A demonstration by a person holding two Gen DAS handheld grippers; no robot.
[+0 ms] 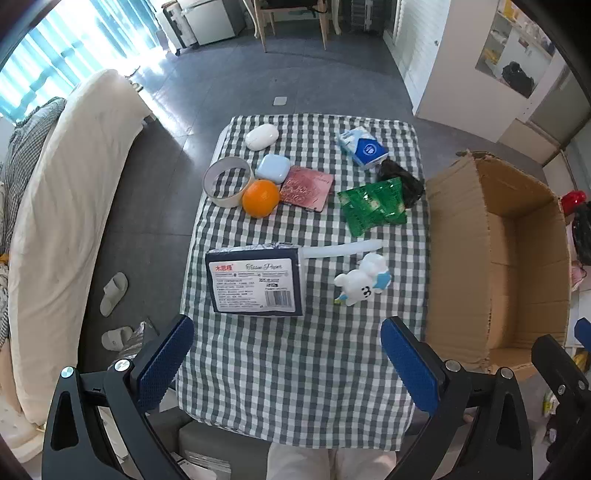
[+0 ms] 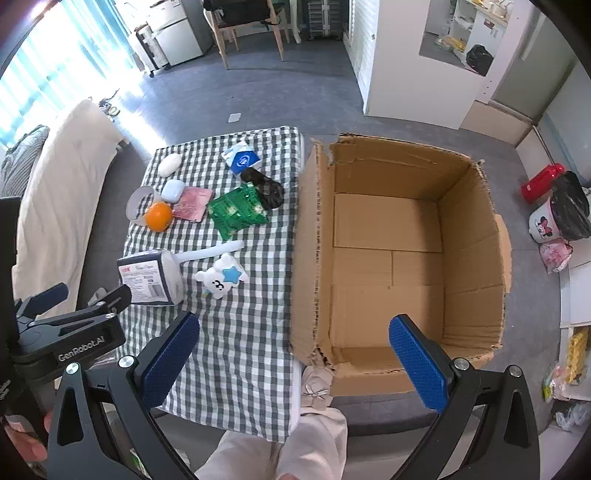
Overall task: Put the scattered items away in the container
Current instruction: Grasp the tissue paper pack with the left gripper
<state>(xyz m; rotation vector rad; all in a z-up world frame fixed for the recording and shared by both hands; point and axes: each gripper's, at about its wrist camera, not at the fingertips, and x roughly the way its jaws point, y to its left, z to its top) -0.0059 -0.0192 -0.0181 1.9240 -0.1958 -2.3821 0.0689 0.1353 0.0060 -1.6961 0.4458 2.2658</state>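
A checked tablecloth [image 1: 280, 350] holds scattered items: a tissue pack [image 1: 256, 282], a white toy [image 1: 364, 280], a white stick [image 1: 343, 249], a green packet [image 1: 375, 206], an orange [image 1: 260, 198], a tape ring [image 1: 227, 181], a pink card [image 1: 306, 188], a pale blue case [image 1: 272, 168], a white mouse [image 1: 261, 136], a blue-white pack [image 1: 364, 147] and a black bag [image 1: 402, 181]. An empty cardboard box [image 2: 388, 258] stands right of the table. My left gripper [image 1: 288, 363] is open above the table's near edge. My right gripper [image 2: 295, 365] is open over the box's near left corner.
A cream sofa [image 1: 62, 229] runs along the left, with slippers [image 1: 114, 293] on the floor beside it. A red bottle [image 2: 543, 182], a black bag [image 2: 570, 206] and a mug [image 2: 543, 225] sit right of the box. A chair [image 2: 251, 26] and a white cabinet [image 2: 424, 66] stand behind.
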